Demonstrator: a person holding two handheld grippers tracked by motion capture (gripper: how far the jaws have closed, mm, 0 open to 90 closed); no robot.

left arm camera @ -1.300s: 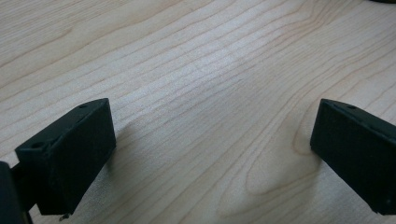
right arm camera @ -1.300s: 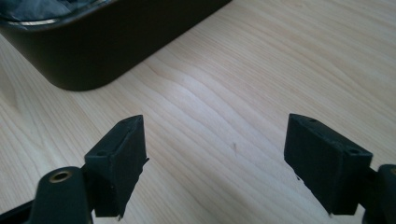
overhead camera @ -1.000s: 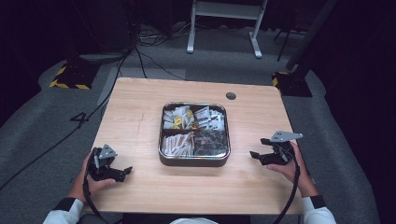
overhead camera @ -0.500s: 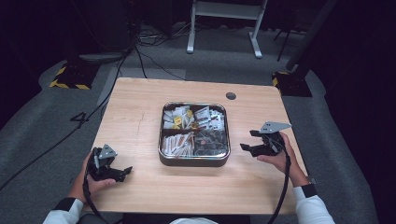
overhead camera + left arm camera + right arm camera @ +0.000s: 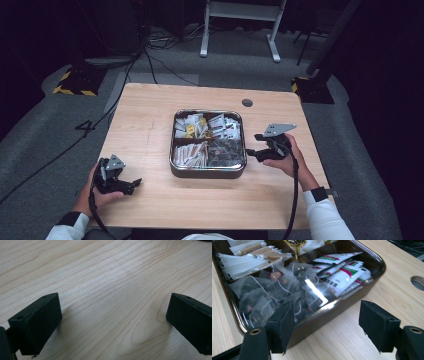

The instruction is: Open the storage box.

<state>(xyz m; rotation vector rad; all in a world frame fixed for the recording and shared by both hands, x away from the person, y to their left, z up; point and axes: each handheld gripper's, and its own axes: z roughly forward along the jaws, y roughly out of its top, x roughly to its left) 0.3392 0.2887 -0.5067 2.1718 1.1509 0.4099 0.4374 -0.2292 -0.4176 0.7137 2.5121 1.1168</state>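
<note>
We see the right hand-held gripper [image 5: 251, 145] just beside the tray [image 5: 207, 171] at mid-worktop [image 5: 150, 120], its jaws apart with nothing between them and just closing a little; the left hand-held gripper [image 5: 134, 184] rests released near the front edge.

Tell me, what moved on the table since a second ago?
The right gripper moved left across the table toward the metal tray, its jaws closing a little with nothing between them. The left gripper stayed put, open, and the tray and its packets did not move.
</note>
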